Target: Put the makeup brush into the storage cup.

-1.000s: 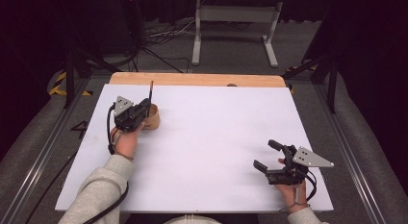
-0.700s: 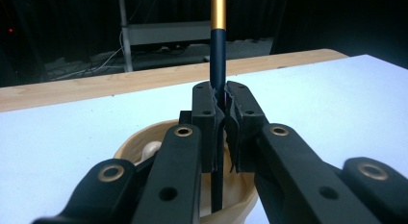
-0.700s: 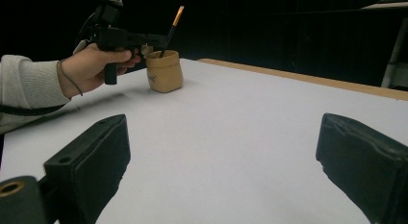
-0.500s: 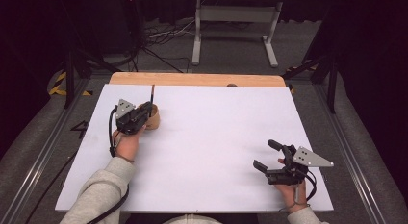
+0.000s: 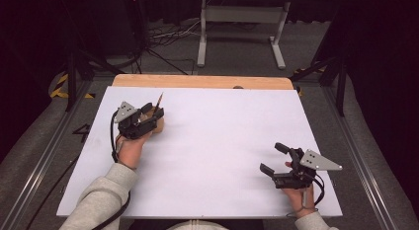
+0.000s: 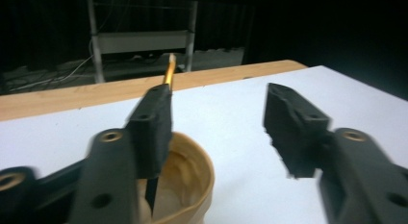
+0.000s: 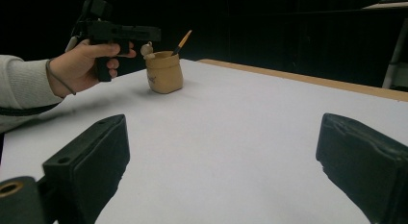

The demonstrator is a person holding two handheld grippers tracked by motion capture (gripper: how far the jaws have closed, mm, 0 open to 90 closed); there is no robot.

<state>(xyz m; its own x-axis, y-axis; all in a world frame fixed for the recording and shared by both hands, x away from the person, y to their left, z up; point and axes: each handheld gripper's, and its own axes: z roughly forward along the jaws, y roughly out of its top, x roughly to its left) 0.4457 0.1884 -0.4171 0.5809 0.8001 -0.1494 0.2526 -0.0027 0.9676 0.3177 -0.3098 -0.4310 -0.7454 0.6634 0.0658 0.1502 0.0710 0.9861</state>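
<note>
White board covers the table (image 5: 207,156), dark room behind. Near its far left corner stands a tan pot (image 7: 164,71) with a brush (image 7: 182,43) leaning inside. Just over the pot's rim, the left gripper (image 6: 216,118) has just been opening its jaws, nothing between them. Well apart, the right gripper (image 5: 275,158) rests wide open and empty.

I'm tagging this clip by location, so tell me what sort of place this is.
Probably a lab or recording studio, not a home: a white table in a dark room, cables across the grey floor, a metal stand behind, and handheld grippers at a small pot.
</note>
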